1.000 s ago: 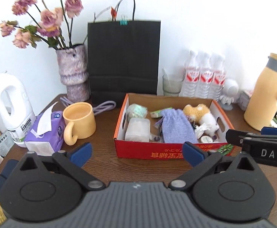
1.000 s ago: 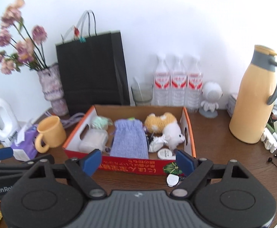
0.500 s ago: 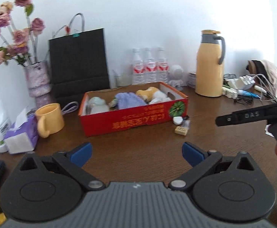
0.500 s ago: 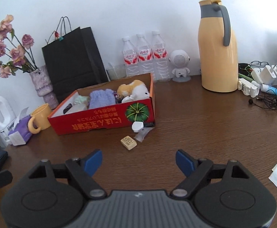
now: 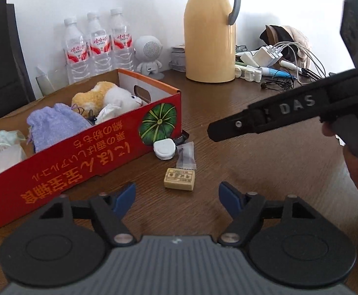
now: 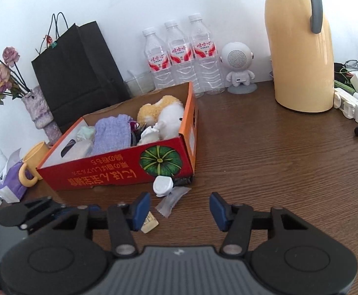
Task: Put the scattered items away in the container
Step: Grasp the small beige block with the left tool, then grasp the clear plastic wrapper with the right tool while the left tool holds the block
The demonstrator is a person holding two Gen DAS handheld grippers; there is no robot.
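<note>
A red cardboard box point(image 5: 85, 152) with a pumpkin print holds a plush toy point(image 5: 110, 98), a purple pouch point(image 5: 56, 125) and other small things. Off its near right corner lie a white round case point(image 5: 163, 149), a clear wrapped packet point(image 5: 185, 156) and a tan block point(image 5: 179, 179). My left gripper point(image 5: 176, 198) hovers low just short of the tan block, jaws closing with nothing between them. My right gripper point(image 6: 180, 210) is also closing on nothing, and the packet point(image 6: 172, 200) lies just ahead of its gap. Its left finger half hides the tan block point(image 6: 150, 222).
A yellow thermos jug point(image 5: 209, 32), three water bottles point(image 5: 98, 39) and a white robot-shaped speaker point(image 5: 149, 51) stand behind the box. Chargers and cables point(image 5: 272, 56) crowd the far right. A black paper bag point(image 6: 78, 73), flower vase point(image 6: 37, 108), yellow mug point(image 6: 33, 162) and tissue pack point(image 6: 10, 184) stand left.
Both grippers have sunk toward the table and swung from the box's front to its near right corner, close to the loose items. Both pairs of jaws have narrowed.
</note>
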